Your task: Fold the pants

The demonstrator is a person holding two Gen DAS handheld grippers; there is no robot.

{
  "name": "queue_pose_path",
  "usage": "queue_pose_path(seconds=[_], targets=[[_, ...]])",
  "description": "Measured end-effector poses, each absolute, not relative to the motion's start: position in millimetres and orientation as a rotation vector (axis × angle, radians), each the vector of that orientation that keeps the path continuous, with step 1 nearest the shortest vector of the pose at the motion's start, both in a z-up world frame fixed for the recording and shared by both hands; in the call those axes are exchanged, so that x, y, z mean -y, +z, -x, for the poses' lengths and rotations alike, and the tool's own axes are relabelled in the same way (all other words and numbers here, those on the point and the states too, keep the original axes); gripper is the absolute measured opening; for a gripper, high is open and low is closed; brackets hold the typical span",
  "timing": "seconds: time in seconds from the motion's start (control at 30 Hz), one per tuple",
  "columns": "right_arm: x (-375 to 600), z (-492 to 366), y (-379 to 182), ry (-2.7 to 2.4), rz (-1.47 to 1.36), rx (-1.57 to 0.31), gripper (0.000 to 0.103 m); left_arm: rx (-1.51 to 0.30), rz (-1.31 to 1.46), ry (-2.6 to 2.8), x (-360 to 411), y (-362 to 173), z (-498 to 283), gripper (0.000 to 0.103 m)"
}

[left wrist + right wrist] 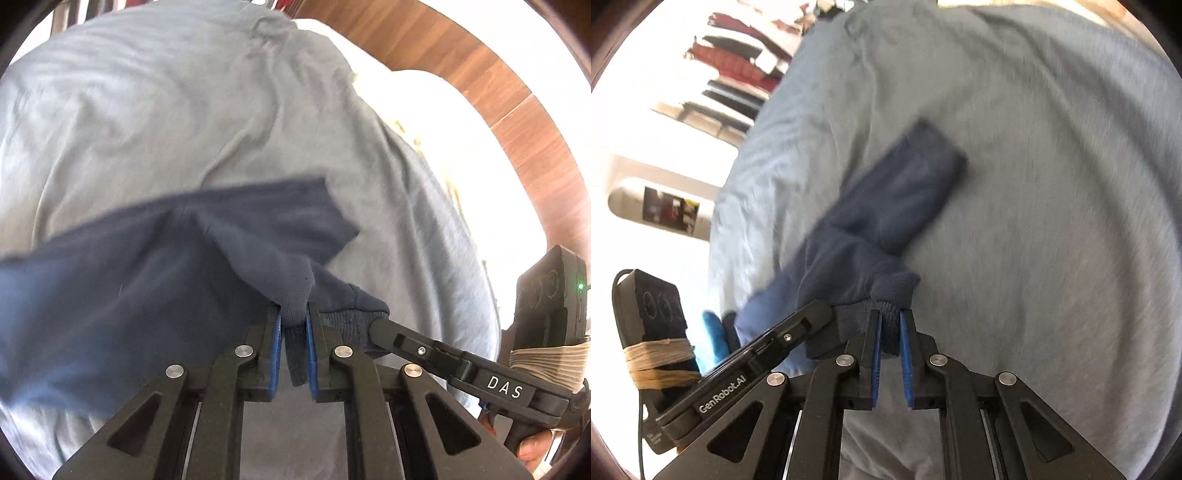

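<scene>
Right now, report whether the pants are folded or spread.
Neither: the navy pants hang bunched, pinched at the ribbed waistband by the left gripper and right gripper, one leg trailing over the light blue sheet.

Wrinkled pale-blue bedsheet (pixel 1052 221) open right of dark navy cloth pants (pixel 905 192); left side crowded by black left gripper (pixel 820 314).

A bed under a wrinkled pale blue sheet (pixel 1052 221) carries dark navy pants (pixel 908 184).

The right gripper (pixel 373 328) body reads "DAS" (white lettering); the left gripper (pixel 827 314) body reads "GenRobot.AI".
</scene>
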State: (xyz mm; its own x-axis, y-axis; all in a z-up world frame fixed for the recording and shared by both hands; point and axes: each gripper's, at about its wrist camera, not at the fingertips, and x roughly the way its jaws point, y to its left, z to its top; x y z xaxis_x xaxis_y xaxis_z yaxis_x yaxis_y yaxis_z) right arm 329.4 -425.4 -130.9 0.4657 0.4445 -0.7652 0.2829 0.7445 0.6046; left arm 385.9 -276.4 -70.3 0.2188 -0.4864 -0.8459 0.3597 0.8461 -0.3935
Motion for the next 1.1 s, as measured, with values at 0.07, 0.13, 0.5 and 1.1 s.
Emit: queue_pose_path(seconds=[0.07,0.13,0.5,1.1], targets=[[433,-336,-127,0.101,-0.779,-1.089,0.011,-1.2,0.108,-0.599,285,-67,-399,0.013],[441,-344,-126,0.084,-0.794,-1.069,0.011,-1.186,0.095,-0.608,293,-66,-411,0.013],[476,-385,-152,0.03,-0.873,-1.062,0.011,-1.199,-0.01,-0.64,336,-89,-466,0.013],[507,-406,-176,-0.08,-0.879,-1.042,0.011,-1.224,-0.203,-0.708,384,-118,-509,0.034]])
